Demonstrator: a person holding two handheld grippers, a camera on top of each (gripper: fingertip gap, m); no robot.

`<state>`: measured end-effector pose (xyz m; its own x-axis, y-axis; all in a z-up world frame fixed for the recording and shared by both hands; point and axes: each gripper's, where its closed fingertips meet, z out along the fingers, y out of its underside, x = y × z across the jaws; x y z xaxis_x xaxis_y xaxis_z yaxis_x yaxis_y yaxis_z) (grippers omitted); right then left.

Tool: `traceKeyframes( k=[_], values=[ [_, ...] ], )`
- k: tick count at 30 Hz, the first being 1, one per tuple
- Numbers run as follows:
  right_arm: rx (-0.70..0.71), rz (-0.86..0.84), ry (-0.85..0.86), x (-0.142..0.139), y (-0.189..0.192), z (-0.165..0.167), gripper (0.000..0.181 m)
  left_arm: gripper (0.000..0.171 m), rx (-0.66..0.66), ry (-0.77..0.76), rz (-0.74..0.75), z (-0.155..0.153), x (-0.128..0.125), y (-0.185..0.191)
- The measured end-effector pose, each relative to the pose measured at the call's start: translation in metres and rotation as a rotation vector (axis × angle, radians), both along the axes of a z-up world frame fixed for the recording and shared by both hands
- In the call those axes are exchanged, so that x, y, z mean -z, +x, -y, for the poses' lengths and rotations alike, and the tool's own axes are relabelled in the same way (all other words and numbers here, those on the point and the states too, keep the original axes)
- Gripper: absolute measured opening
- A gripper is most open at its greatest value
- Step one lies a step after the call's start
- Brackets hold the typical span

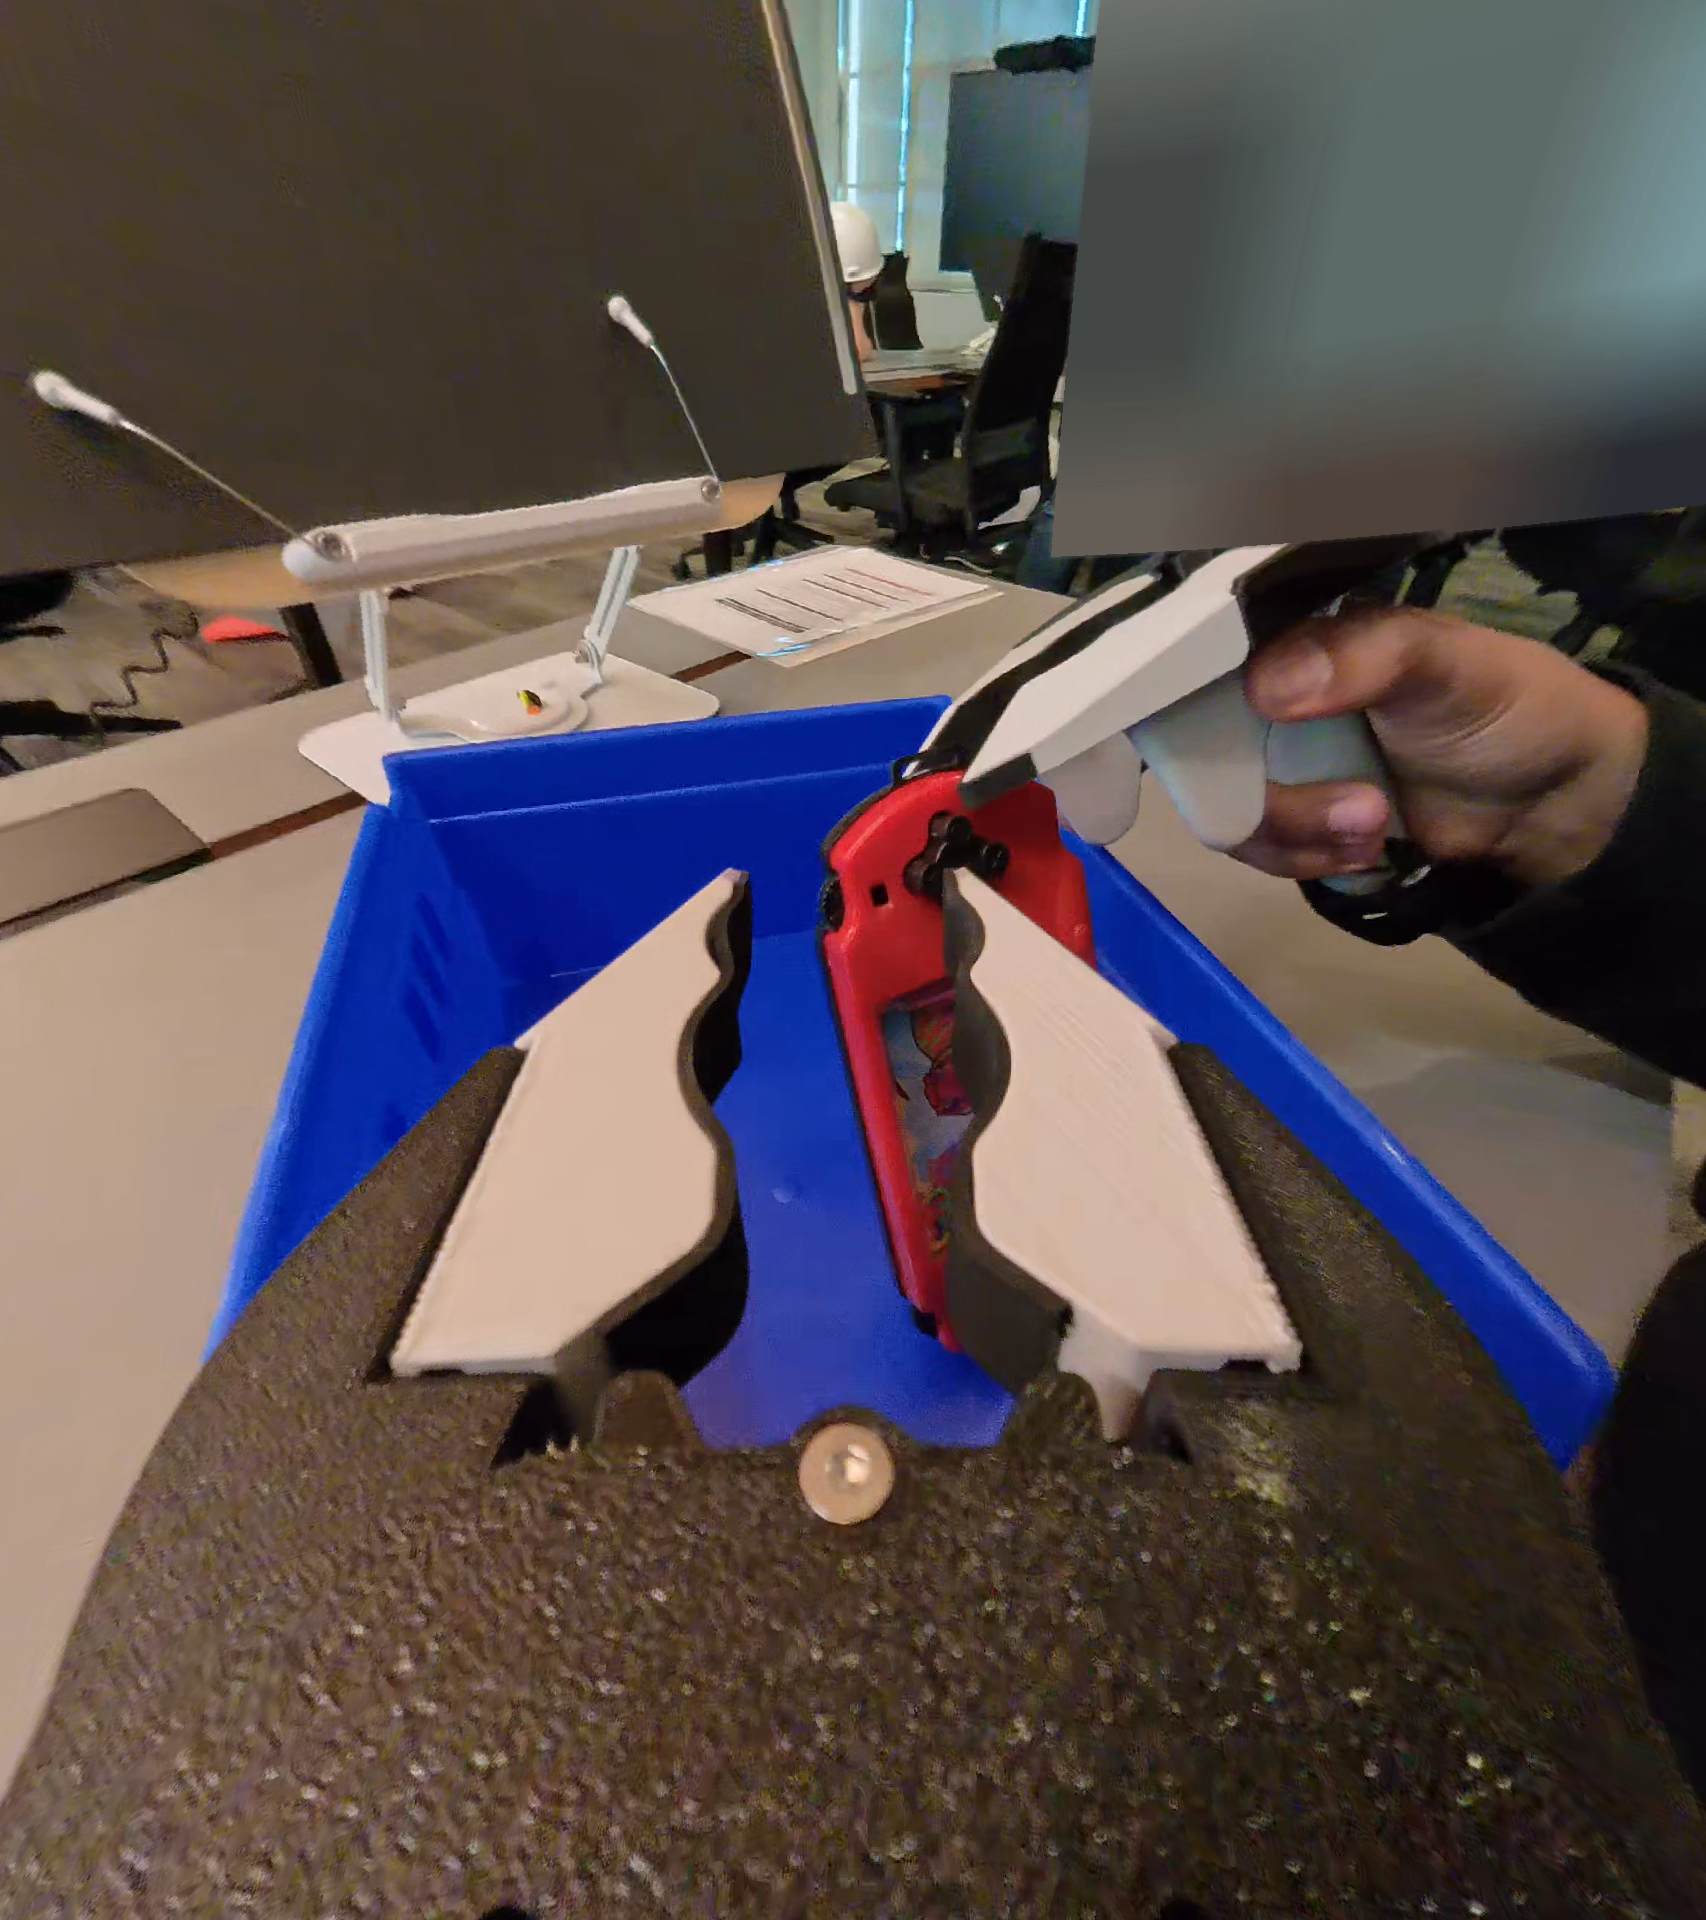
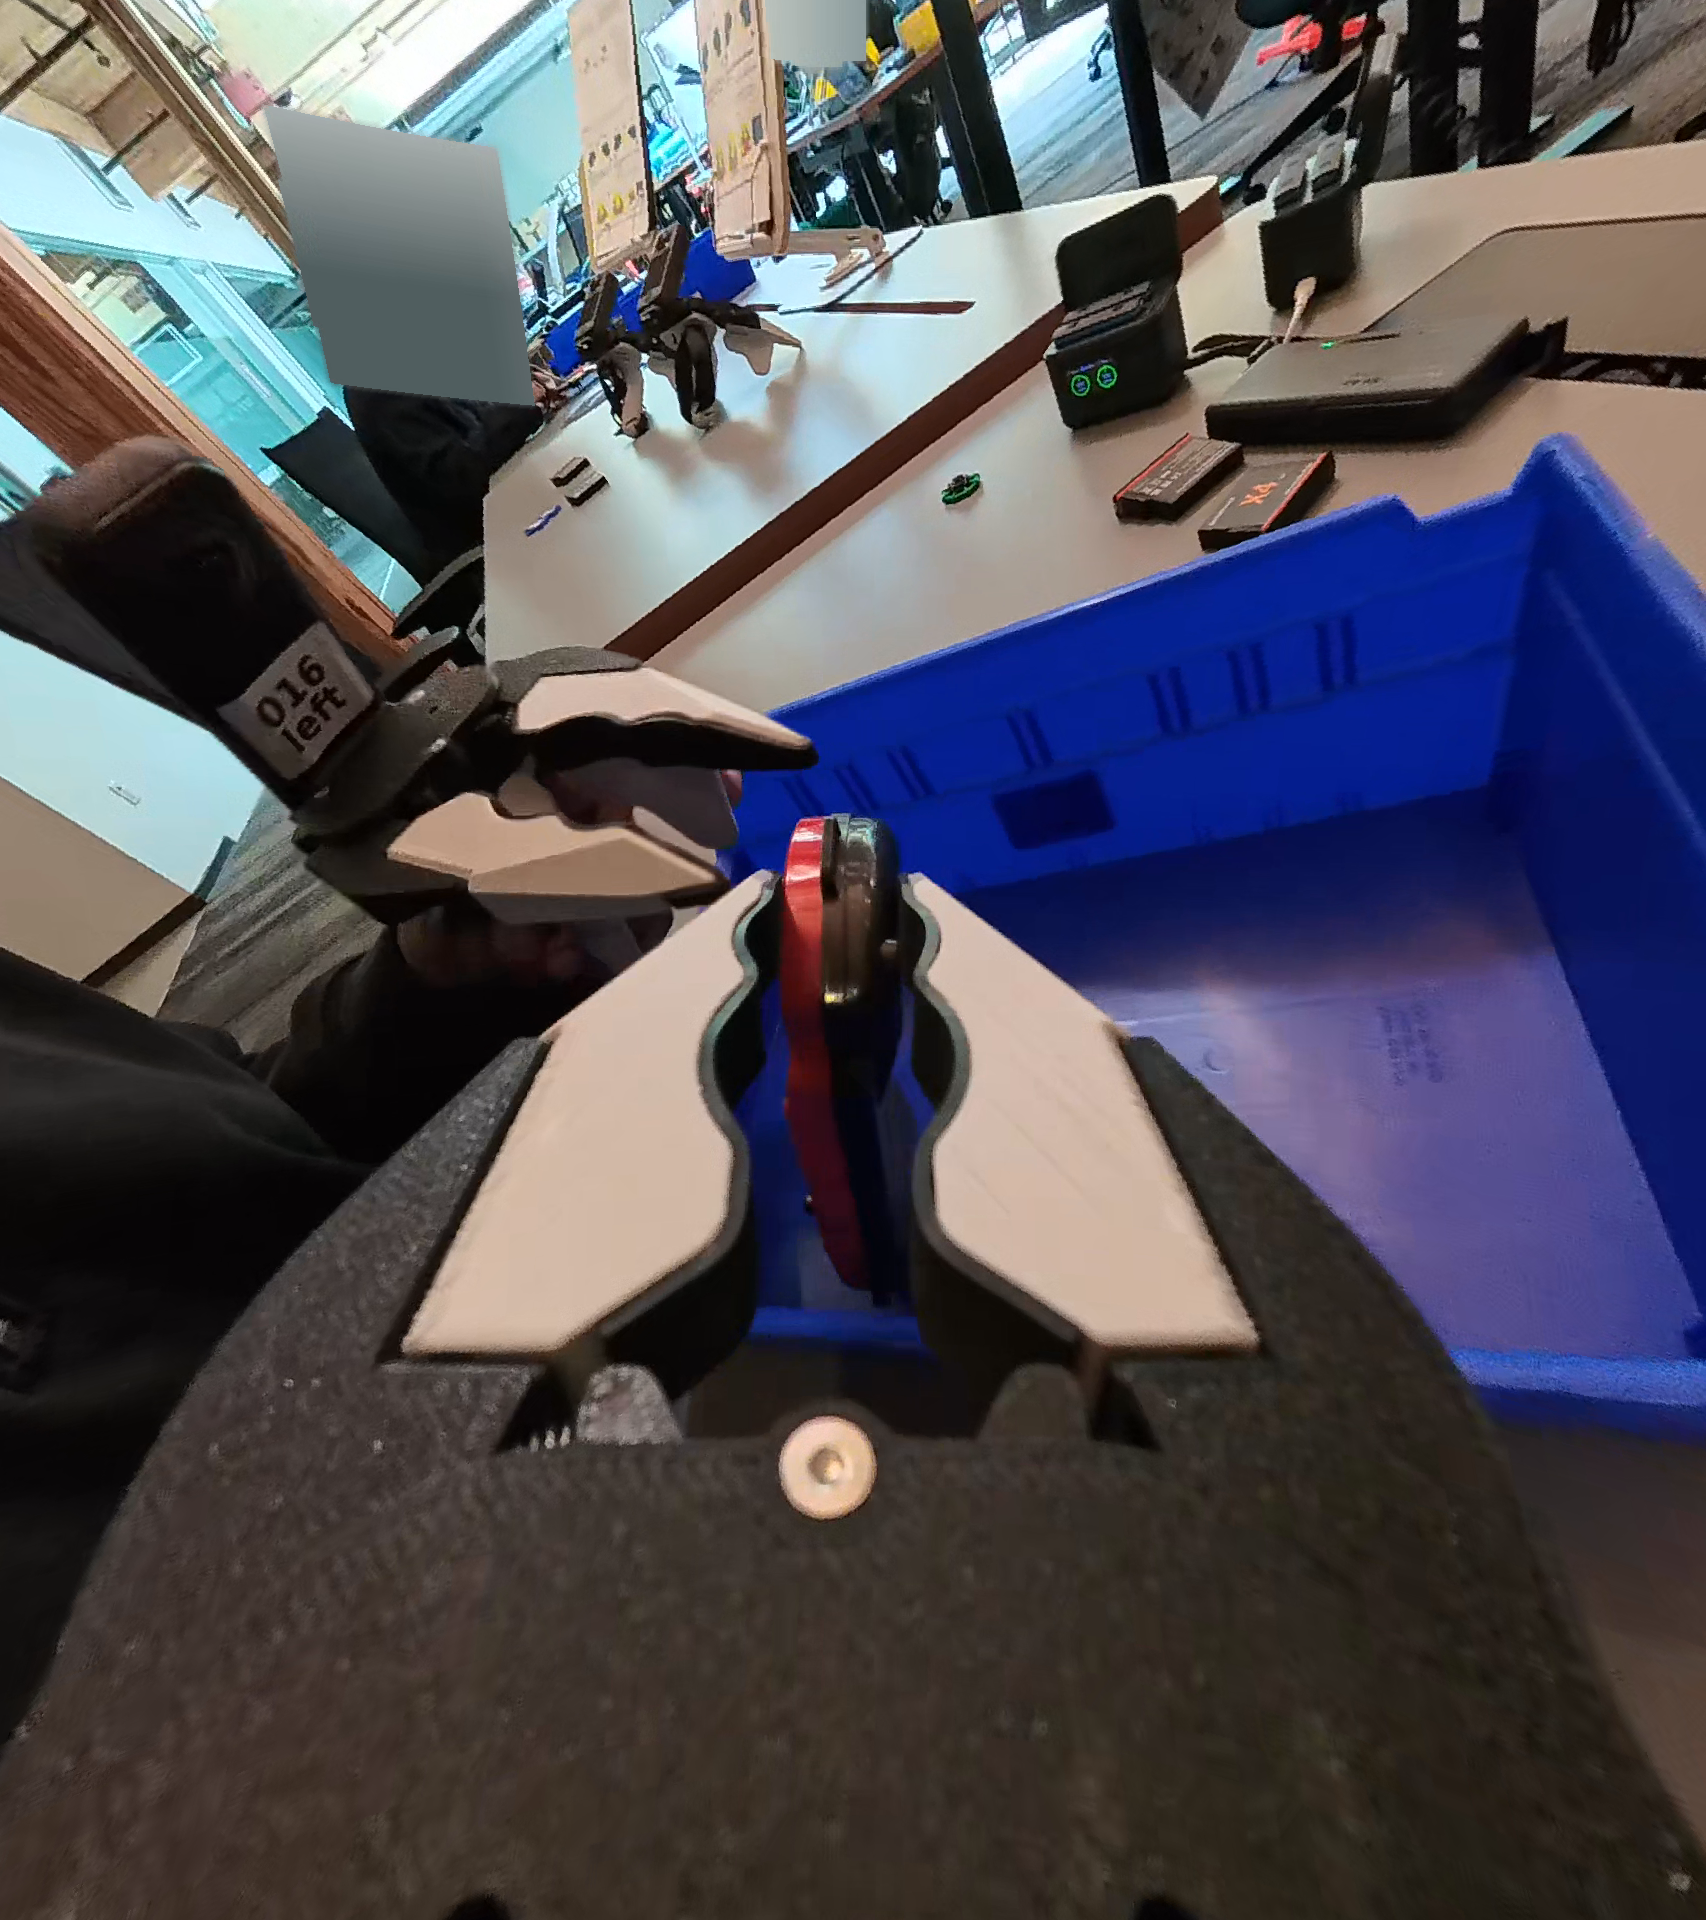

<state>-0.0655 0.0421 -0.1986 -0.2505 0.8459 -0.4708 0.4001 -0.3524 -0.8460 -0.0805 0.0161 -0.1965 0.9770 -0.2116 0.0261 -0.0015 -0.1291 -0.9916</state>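
A red handheld game console (image 1: pixel 880 945) stands upright over the open blue bin (image 1: pixel 568 862). My right gripper (image 2: pixel 838 894) is shut on the console (image 2: pixel 813 1039), seen edge-on between its pads, with the lower end down in the bin (image 2: pixel 1244 644). In the left wrist view the right gripper (image 1: pixel 948 769), held by a hand, grips the console's top end. My left gripper (image 1: pixel 847 883) is open above the bin, its right finger just in front of the console. It also shows in the right wrist view (image 2: pixel 761 821), open, just left of the console.
A white stand with two thin rods (image 1: pixel 506 540) and a printed sheet (image 1: pixel 818 603) lie behind the bin. Black charger boxes (image 2: pixel 1119 322), a flat black device (image 2: pixel 1368 374) and small black packs (image 2: pixel 1181 478) sit beyond it. Spare grippers (image 2: pixel 662 343) rest on the far table. The grippers are tip to tip, or close to it.
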Motion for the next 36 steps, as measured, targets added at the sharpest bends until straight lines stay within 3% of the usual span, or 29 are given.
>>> traceKeyframes(
  k=[7,14,19,23,31,36],
  values=[
    [-0.019,-0.051,0.039,-0.004,0.001,0.011,0.021,0.037,0.034,-0.005,0.057,0.005,0.005,0.007],
    [-0.132,-0.08,0.124,-0.008,0.001,0.029,0.021,0.036,0.143,-0.013,0.086,0.013,0.006,0.017],
    [-0.146,-0.083,0.127,-0.008,-0.006,0.03,0.021,0.055,0.132,-0.025,0.018,0.017,0.012,0.019],
    [-0.144,-0.08,0.119,-0.007,-0.01,0.03,0.021,0.055,0.11,-0.021,-0.011,0.017,0.014,0.017],
    [-0.113,-0.076,0.204,-0.008,-0.01,0.026,0.02,0.055,0.117,0.068,0.101,0.017,-0.01,0.002],
    [-0.063,-0.076,0.27,-0.011,-0.018,0.011,0.02,0.055,0.095,0.066,0.044,0.011,-0.014,-0.003]
  ],
)
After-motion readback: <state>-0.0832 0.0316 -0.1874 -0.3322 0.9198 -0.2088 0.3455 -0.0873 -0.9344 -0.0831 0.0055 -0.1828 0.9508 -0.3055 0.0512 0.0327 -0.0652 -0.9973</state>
